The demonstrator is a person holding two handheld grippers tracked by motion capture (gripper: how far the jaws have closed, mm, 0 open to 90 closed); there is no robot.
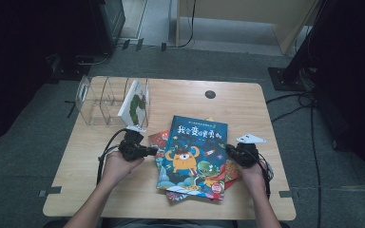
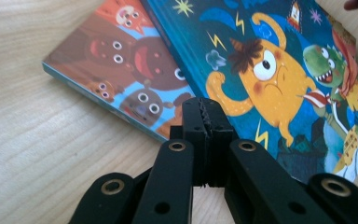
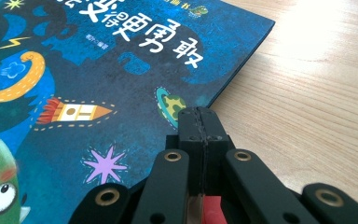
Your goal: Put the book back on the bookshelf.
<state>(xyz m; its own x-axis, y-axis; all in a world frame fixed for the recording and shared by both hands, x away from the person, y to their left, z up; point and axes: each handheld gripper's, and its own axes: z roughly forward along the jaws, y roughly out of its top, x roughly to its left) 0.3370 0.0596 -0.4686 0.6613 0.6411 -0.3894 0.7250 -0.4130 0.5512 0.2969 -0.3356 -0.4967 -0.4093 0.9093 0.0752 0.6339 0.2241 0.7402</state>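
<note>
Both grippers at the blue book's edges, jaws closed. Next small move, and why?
Probably lift the blue book slightly and level. The left gripper and right gripper sit shut at its opposite side edges, seemingly pinching the cover, and it lies atop other books. The clear rack looks the likely destination.

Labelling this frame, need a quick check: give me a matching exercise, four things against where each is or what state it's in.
Things:
1. blue book
2. red book
3. white book
4. left gripper

Places or states:
A. upright in the clear rack
B. jaws shut, at the stack's left edge
C. top of the stack
D. under the top book, sticking out at its left side

Pairs: 1-C, 2-D, 3-A, 4-B
</note>
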